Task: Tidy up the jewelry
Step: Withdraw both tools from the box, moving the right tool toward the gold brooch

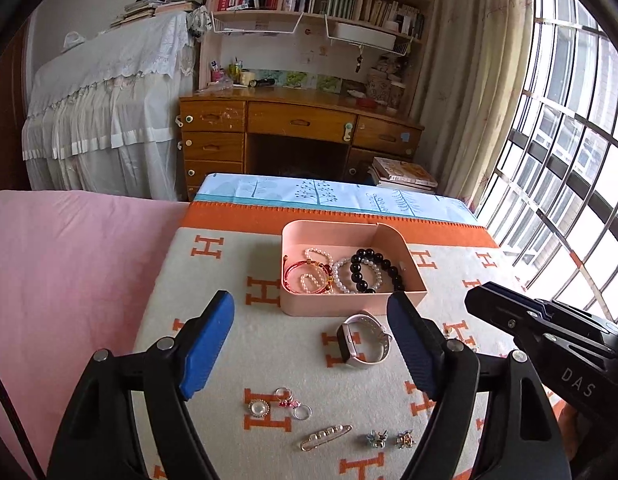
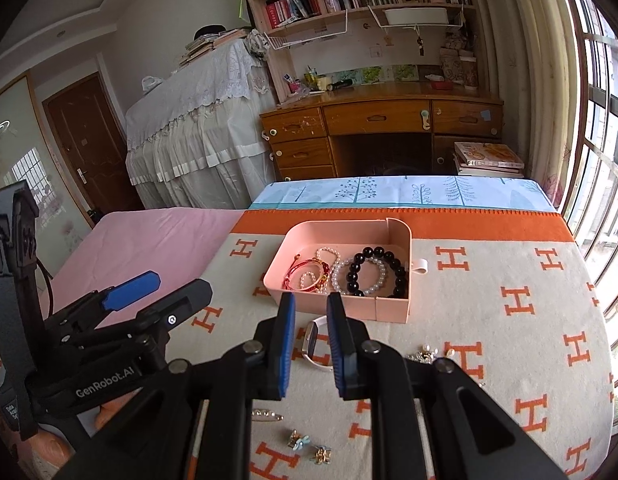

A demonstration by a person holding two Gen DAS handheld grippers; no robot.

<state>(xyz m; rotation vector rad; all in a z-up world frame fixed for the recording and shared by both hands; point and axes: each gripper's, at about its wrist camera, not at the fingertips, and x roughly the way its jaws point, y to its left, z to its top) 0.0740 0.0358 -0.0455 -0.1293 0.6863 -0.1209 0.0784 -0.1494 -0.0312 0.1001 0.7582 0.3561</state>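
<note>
Two black grippers with blue pads hover over a cream blanket patterned with orange H letters. Jaws of the left gripper stand wide apart with nothing between them. Jaws of the right gripper are nearly together, a narrow gap showing, and grip nothing.

Below the left gripper's pads lie loose pieces: one round pearl-centred brooch, a cluster of about three small rings, one gold pin set with pearls and two small flower-shaped earrings. Between its pads, further ahead, lies one pink-strapped smartwatch with a dark face.

Just beyond the watch sits one open pink rectangular plastic box. Inside it I count two white pearl strands, one red cord bracelet, one white bead bracelet and one black bead bracelet.

Beside the right gripper's right finger lies a small silvery jewelry heap, too small to count.

Behind stand a wooden desk and a bookshelf.

Readable writing: "DAS" on the right gripper, "GenRobot.AI" on the left.
</note>
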